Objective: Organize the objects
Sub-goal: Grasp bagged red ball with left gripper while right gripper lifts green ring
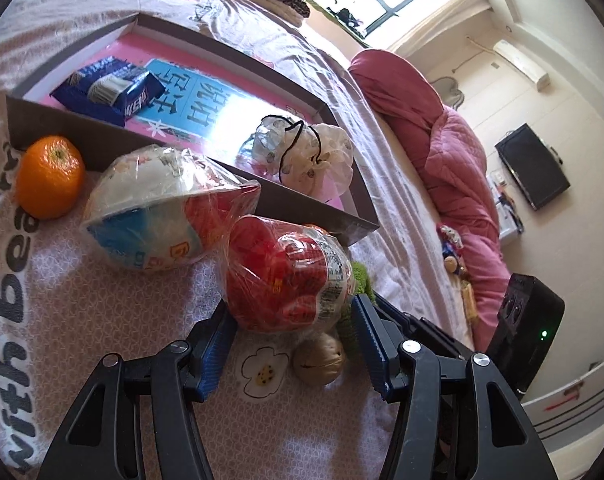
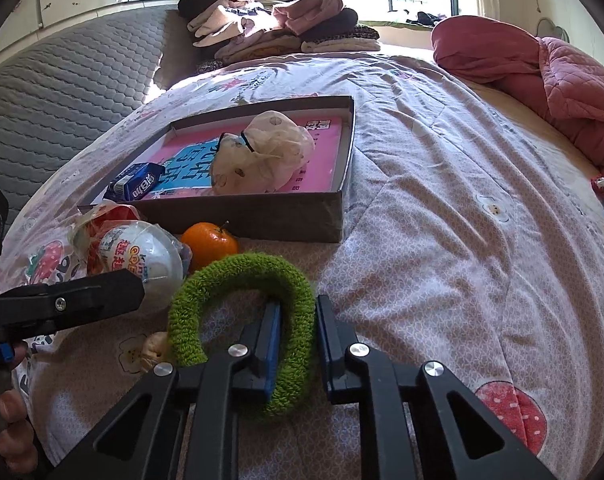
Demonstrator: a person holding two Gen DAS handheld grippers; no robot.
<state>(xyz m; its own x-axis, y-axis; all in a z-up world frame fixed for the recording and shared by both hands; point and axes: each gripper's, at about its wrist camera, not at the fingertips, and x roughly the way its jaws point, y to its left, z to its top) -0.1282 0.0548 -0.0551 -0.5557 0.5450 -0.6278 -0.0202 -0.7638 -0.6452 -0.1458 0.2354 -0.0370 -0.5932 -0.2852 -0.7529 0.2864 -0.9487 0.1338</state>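
A: Where did the green ring (image 2: pixel 244 312) lie?

B: On the bed (image 2: pixel 441 240), just in front of the box (image 2: pixel 262 212), with the orange (image 2: pixel 209 243) between them. The right tool (image 2: pixel 298 340) straddled its right side: one finger sat inside the loop, the other outside, and a gap showed beside the outer finger, so it looked parted and not yet clamped.

A: How would the ring handle?

B: I judged it light, soft and fuzzy. It would squash under the pads and could droop, so pinching across the band where the fingers already stood seemed right.

A: And the left tool (image 1: pixel 294 344)?

B: Spread wide around the red wrapped snack (image 1: pixel 282 276), with a fingertip on either side and no squeeze that I could see. The crinkly film looked slippery, so a hold across the bulging middle seemed safer than the loose ends.

A: Anything nearby?

B: A walnut (image 1: pixel 319 362) lay near that tool, and a white wrapped bowl (image 1: pixel 162 208) rested against the box wall. A blue packet (image 1: pixel 110 88) and a drawstring pouch (image 1: pixel 302 152) were already inside.
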